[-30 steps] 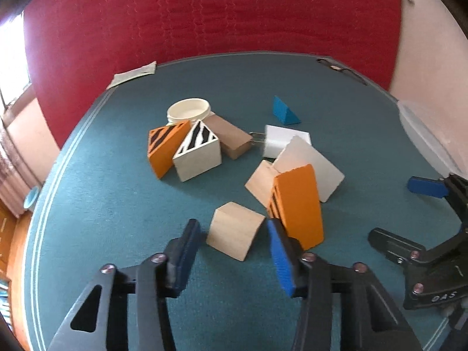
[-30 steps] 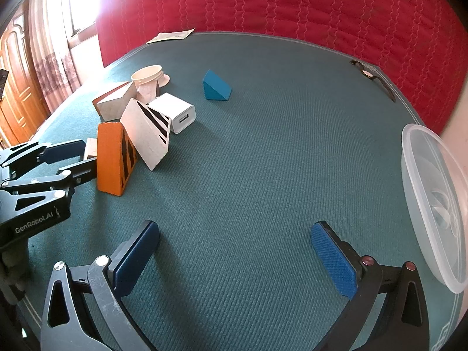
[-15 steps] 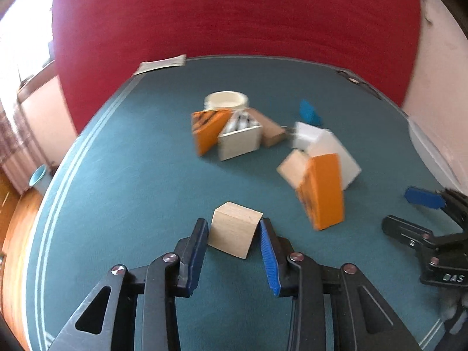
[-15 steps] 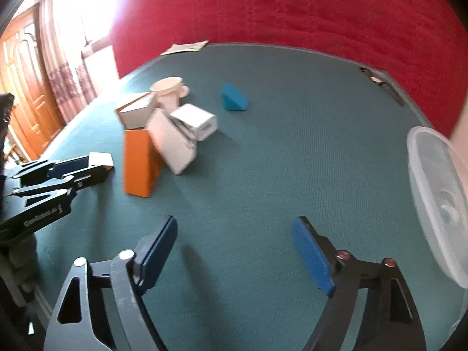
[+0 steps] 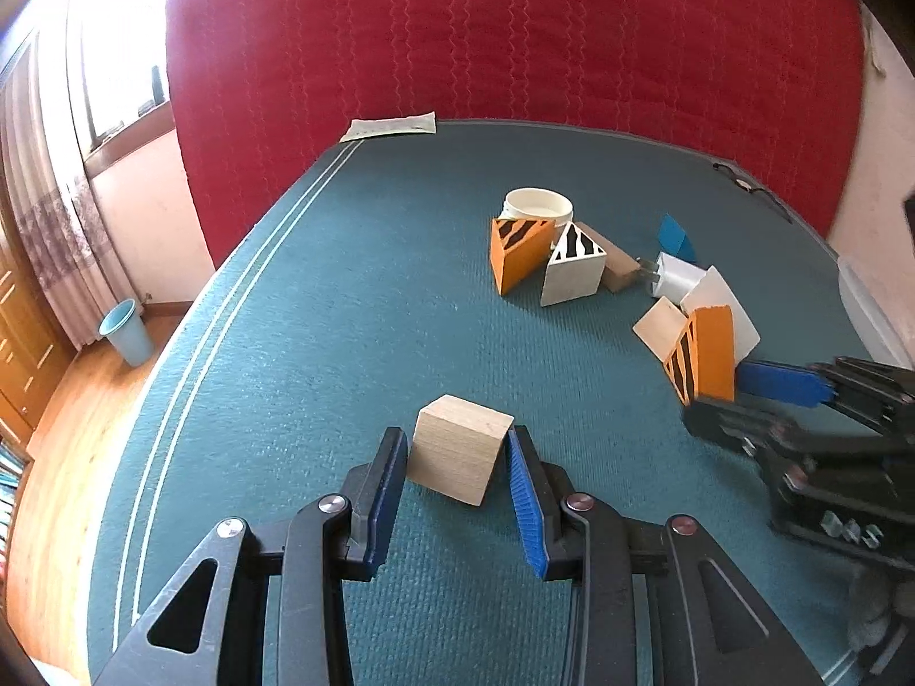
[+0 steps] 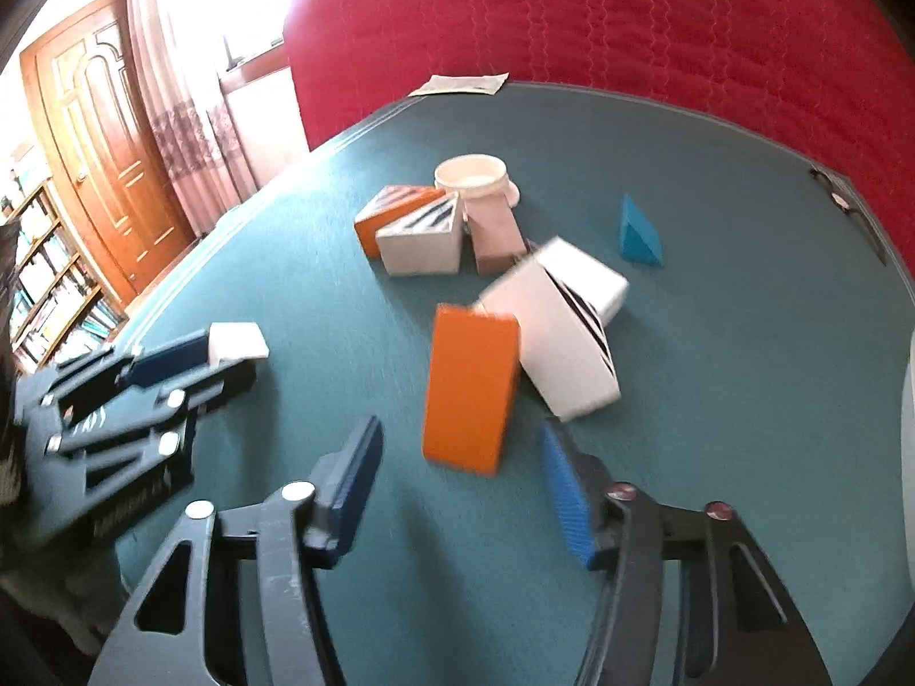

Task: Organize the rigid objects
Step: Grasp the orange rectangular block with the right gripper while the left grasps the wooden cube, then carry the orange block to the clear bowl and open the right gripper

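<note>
Carried clear of the block pile [image 5: 572, 263] since earlier: plain wooden block [image 5: 460, 466], clamped in left gripper [image 5: 457, 474]. Right gripper [image 6: 463, 474] closing around orange block [image 6: 470, 391] at pile's near edge, pads not yet touching. Next, likely: seat that grip squarely.

Teal table [image 5: 343, 308]; blocks [image 5: 573, 271], cup [image 5: 537, 207]

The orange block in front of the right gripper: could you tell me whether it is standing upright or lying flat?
Upright. The orange block stands on its short end on the green table, its tall face rising beside the leaning white block.
</note>
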`<state>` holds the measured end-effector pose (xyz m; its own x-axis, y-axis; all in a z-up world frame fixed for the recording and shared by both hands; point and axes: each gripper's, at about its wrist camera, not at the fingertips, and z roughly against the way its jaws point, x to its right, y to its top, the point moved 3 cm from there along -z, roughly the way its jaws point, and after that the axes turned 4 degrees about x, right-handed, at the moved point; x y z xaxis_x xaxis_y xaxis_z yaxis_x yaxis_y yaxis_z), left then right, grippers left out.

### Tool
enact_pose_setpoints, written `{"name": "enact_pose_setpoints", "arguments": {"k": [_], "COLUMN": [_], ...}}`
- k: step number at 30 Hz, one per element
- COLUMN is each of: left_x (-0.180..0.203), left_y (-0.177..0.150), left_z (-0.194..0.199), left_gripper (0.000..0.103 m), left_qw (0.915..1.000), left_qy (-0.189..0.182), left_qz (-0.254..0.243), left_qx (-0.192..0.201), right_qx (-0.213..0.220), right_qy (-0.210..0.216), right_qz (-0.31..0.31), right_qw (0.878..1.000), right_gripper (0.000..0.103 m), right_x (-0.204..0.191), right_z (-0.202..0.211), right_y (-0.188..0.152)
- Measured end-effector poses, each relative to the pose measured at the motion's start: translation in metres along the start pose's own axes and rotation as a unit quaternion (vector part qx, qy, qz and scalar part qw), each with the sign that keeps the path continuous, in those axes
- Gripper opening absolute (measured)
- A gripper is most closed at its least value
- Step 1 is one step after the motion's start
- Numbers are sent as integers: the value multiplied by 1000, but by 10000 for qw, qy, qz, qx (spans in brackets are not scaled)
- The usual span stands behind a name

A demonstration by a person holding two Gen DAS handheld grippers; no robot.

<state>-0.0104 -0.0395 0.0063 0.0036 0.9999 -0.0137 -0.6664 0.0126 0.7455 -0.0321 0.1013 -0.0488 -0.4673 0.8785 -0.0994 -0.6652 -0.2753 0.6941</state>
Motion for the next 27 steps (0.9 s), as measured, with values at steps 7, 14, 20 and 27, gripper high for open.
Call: {"name": "enact_pose_setpoints", "arguments": {"k": [7,14,20,27], "left_x": [-5,-1,4,16], "left_y": [1,0,-1,-3], "left_z": [0,1,2,7], "left_gripper": [38,38,38,38], "left_qw": [9999,10000,9999,9998], "left_qy": [-71,-83,-100,-171], "left_qz": [71,35,-8,-92], "left_qx": [-13,-10,-8,15], "right_qx": [28,115,163,239], "right_qy": [-154,-40,19,-59], "right_qz": [-225,-300,-354,-598], "right_qw": [9996,9995,9992,9979], "right_gripper": [33,33,33,33], "right_x": [3,9,18,44], "right_z": [-13,0,18,42], "right_y": [9,0,-16,-33]}}
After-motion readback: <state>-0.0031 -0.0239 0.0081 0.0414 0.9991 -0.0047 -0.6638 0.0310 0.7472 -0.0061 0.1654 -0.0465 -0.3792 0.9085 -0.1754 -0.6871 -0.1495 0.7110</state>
